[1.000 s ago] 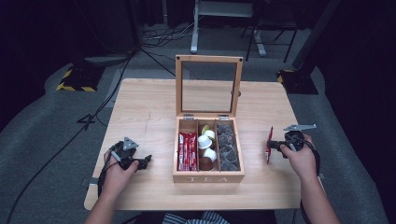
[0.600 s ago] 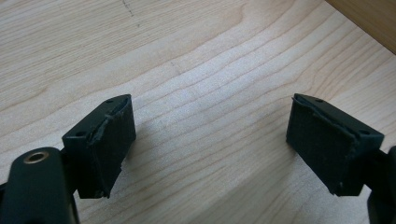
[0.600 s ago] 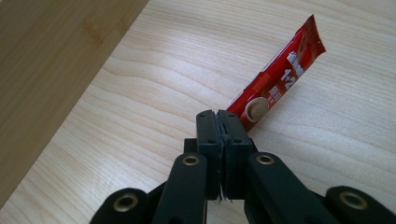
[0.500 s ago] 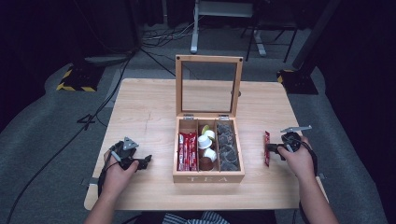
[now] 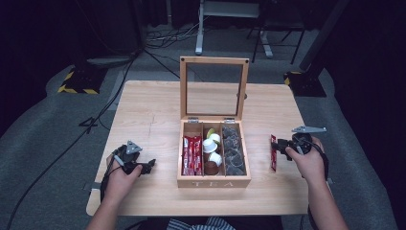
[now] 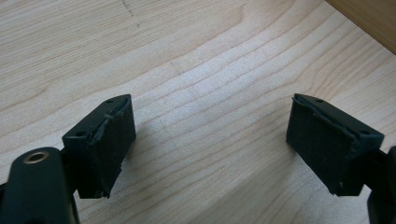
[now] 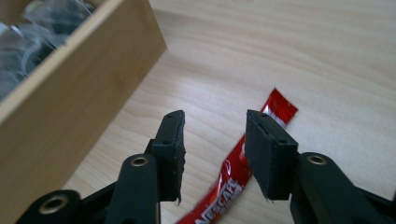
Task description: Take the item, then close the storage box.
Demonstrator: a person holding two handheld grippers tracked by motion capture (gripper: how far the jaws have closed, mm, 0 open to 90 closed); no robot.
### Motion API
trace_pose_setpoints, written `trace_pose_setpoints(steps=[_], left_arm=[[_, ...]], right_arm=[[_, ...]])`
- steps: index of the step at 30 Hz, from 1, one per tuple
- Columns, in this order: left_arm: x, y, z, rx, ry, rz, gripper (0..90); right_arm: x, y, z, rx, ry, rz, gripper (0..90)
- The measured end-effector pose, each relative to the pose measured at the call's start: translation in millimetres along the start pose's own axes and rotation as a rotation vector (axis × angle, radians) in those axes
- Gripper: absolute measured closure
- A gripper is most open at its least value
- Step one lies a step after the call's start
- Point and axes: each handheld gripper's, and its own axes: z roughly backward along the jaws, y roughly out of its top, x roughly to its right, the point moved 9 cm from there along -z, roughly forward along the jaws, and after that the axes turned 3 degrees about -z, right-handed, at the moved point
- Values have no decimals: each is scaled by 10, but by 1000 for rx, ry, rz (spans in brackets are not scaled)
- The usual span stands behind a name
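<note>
An open wooden tea box [image 5: 213, 182] stands mid-table with its glass lid [image 5: 214, 88] upright. It holds red sachets [image 5: 192, 155], white and brown pods [image 5: 210, 146] and clear-wrapped bags [image 5: 233, 148]. One red Nescafe sachet [image 5: 273, 153] [image 7: 275, 105] lies flat on the table to the right of the box. My right gripper [image 5: 282, 146] [image 7: 215, 135] hovers just over it; its jaws have just been opening and stand apart, not pressing the sachet. My left gripper [image 5: 148, 165] [image 6: 210, 140] rests open on bare wood left of the box.
The box's side wall [image 7: 70, 93] is close to the left of my right gripper. The table's front edge [image 5: 191, 213] runs just behind both hands. Cables [image 5: 95, 120] trail over the grey floor at the left, and a metal stand [image 5: 230, 28] is beyond the table.
The right gripper, which held the red sachet upright off the table, lowered it and spread its jaws; the sachet now lies flat. The left hand has not moved.
</note>
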Motion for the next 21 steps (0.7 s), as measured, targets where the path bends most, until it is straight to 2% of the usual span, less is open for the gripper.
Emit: trace_pose_setpoints(steps=[3,9,13,17,21], left_arm=[[0,0,0,0,0,0,160],[-1,2,-1,0,0,-3,159],[-2,6,-6,2,-1,-4,157],[-2,7,-6,2,-1,-4,157],[-2,7,-6,2,-2,-4,157]], right_arm=[[-80,101,60,62,13,-3,518],[-261,312,204,179,38,39,458],[-345,403,244,201,66,50,450],[-354,512,269,233,69,61,430],[-357,638,277,240,79,70,424]])
